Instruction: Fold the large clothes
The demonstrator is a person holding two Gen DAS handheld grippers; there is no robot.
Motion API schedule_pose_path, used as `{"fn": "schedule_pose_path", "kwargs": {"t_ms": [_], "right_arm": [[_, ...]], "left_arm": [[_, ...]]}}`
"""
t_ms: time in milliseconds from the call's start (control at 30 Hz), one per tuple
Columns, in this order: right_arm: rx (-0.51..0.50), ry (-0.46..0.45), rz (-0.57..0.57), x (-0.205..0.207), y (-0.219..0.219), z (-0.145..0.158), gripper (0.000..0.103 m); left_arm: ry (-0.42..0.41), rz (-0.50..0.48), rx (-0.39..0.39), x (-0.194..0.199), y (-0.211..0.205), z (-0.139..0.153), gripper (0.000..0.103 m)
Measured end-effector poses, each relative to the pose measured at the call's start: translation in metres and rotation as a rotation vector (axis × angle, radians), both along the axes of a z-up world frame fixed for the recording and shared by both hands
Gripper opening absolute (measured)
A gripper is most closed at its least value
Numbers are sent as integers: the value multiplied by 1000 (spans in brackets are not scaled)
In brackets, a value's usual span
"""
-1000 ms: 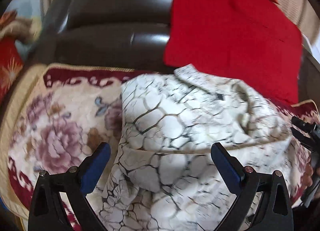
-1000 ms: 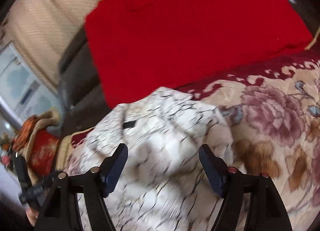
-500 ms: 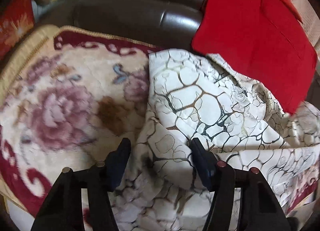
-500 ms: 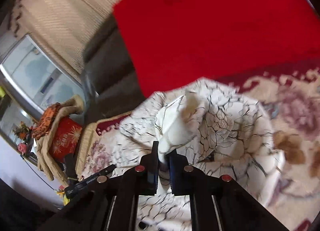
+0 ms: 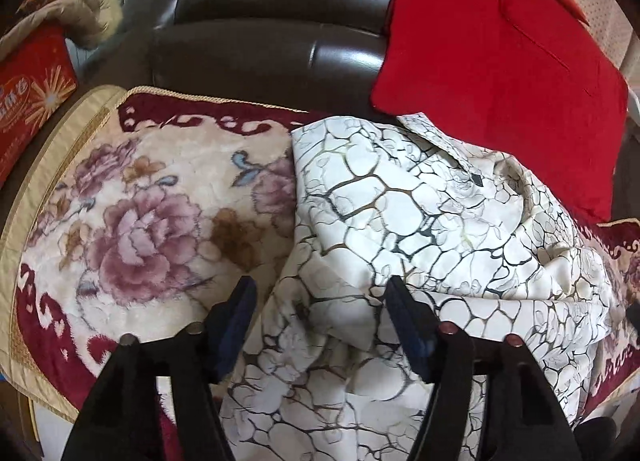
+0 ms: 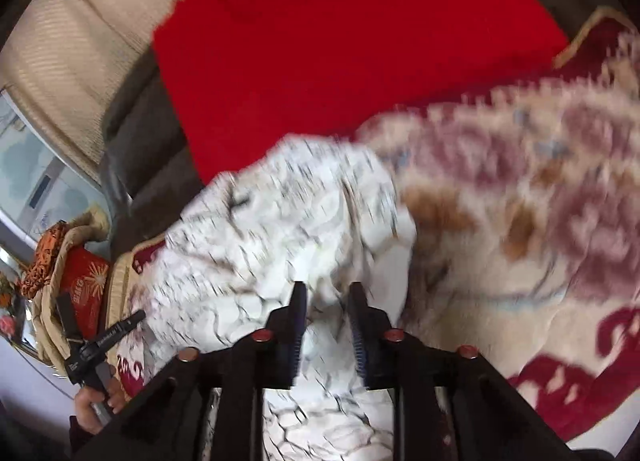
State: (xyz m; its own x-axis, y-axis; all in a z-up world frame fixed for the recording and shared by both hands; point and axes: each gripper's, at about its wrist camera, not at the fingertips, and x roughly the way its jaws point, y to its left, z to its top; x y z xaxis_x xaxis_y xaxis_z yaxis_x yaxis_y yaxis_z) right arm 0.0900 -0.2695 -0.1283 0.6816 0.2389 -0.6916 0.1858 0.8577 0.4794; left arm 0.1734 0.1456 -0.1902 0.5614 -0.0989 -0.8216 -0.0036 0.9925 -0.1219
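Note:
A white garment (image 5: 420,229) with a black crackle print lies crumpled on a floral blanket (image 5: 140,213) over a sofa seat. My left gripper (image 5: 320,301) is open; its jaws stand either side of a fold at the garment's left front edge, without pinching it. In the right wrist view the garment (image 6: 280,229) is blurred by motion. My right gripper (image 6: 326,301) has its jaws a narrow gap apart with cloth between them; whether it still pinches the cloth is unclear. The left gripper's handle and the hand holding it (image 6: 100,345) show at the lower left of that view.
A red cushion (image 5: 500,61) leans on the dark leather sofa back (image 5: 272,21) behind the garment and also shows in the right wrist view (image 6: 340,41). A red box (image 5: 28,101) with draped cloth stands left of the sofa. The blanket's front edge hangs over the seat.
My right gripper's jaws, shut on a raised fold half a second ago, have parted slightly and dropped toward the seat. My left gripper has opened a little wider around the garment's edge.

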Motion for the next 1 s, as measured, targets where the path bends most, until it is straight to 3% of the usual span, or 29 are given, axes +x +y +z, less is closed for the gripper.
{"fn": "schedule_pose_path", "kwargs": {"t_ms": [33,67,133,167,267,300,333,467,633,833,1000], "right_arm": [[-22,-36,-1,0,3,7,59],[-38,-78,1,0,8,11,85],[-57,-157,26,7,22,11,86],[-85,-136,69,20,33,4,84],[-145,113,152,56,44,-42,74],[-173,156,158,61,45,-53,72],[-195,134,155,58,45,-50,72],[-90,56,154,25,30,-21,73],[15,40,228,-31,17,-16,77],[54,216,319,-86,17,-52,77],[-21,379,339,-103,22,-91,77]], "left_arm": [[1,1,18,1,-3,-1,77],[4,-6,35,4,-7,-4,78],[64,-37,92,13,-15,-24,78],[117,-38,115,15,-18,-36,78],[123,-44,90,5,-13,-35,78],[117,-48,79,0,-9,-29,78],[106,-53,66,-7,-4,-22,78],[78,-100,97,-51,19,-5,82],[113,-113,101,-116,62,-17,84],[305,-119,65,-163,99,-72,85],[386,-155,62,-164,97,-109,85]]}}
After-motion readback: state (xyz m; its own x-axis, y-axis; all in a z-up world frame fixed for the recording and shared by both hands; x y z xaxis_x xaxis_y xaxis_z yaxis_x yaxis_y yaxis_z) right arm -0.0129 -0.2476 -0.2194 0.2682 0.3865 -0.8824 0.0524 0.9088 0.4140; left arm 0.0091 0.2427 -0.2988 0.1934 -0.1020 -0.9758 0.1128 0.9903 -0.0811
